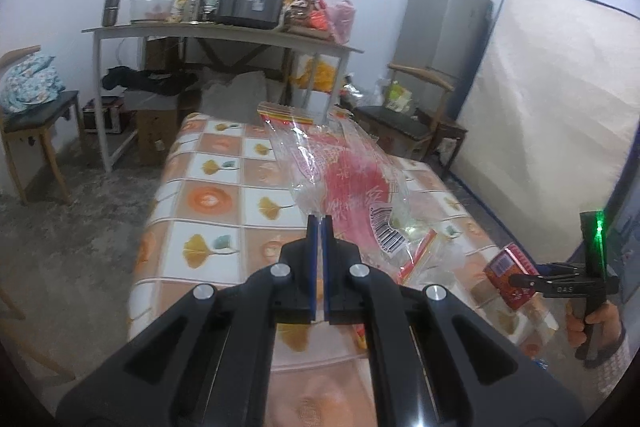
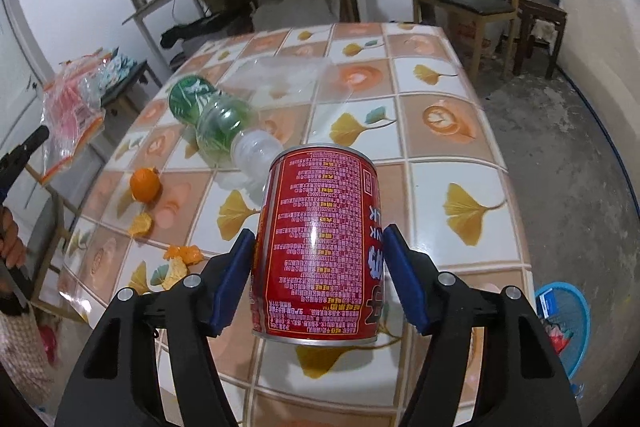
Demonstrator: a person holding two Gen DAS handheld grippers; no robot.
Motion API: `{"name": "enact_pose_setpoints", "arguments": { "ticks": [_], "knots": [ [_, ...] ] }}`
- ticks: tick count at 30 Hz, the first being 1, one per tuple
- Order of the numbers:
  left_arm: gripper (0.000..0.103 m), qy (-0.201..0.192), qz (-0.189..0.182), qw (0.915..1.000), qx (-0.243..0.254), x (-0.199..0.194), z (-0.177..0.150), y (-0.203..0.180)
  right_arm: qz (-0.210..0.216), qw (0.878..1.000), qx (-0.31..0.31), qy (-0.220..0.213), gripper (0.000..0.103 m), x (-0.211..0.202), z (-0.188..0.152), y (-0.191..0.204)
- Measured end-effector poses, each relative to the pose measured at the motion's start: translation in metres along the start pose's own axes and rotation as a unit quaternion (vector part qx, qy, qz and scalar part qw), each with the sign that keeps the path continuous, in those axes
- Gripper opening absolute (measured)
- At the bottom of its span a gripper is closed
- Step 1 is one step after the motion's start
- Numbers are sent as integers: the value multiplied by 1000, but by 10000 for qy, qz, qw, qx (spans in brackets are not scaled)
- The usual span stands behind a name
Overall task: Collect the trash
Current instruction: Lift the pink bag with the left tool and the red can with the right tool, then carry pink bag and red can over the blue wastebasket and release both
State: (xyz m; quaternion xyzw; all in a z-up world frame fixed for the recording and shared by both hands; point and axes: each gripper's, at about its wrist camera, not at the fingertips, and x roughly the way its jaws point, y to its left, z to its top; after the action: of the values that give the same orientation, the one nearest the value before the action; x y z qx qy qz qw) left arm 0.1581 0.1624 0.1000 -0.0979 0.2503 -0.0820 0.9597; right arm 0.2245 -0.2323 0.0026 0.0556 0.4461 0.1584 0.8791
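My left tongs (image 1: 319,223) are clenched on the plastic bag (image 1: 344,179), holding it up over the table (image 1: 208,199). My right tongs (image 2: 320,247) grasp the red can (image 2: 316,251) above the tabletop, pads pressed to its sides. A bottle (image 2: 216,123) lies on its side beyond it, orange peel (image 2: 146,185) near the left edge. A blue basket (image 2: 568,323) sits on the floor, perhaps with trash inside.

red can (image 2: 320,247) clamped in right gripper (image 2: 320,267) jaws
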Motion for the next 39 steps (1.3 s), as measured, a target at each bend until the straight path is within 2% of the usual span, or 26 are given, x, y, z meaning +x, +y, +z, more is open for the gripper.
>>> {"name": "enact_pose_setpoints", "arguments": {
  "ticks": [5,11,17,20,23,29,34,39],
  "knots": [
    [0,-59,-424,9989,182,1,4,-31,156,9981,414,-429,64,-26,-14,-11],
    [0,52,-842,9952,488,14,10,-81,311,9919,849,-896,64,-56,-29,-39],
    [0,251,-1352,9869,840,36,2,-154,235,9835,1266,-1271,64,-89,-54,-83],
    [0,479,-1637,9802,1004,54,-5,-195,100,9786,1482,-1427,64,-105,-70,-108],
    [0,748,-1876,9714,1247,75,-14,-238,-123,9712,1788,-1570,64,-122,-92,-142],
    [0,1296,-2262,9479,1828,119,-43,-339,-731,9516,2453,-1699,64,-153,-142,-213],
    [0,1825,-2472,9236,2291,157,-90,-432,-1284,9311,3003,-1621,64,-167,-186,-273],
    [0,2191,-2346,9037,2834,196,-153,-500,-1497,9186,3387,-1378,64,-152,-210,-316]
  ]
}}
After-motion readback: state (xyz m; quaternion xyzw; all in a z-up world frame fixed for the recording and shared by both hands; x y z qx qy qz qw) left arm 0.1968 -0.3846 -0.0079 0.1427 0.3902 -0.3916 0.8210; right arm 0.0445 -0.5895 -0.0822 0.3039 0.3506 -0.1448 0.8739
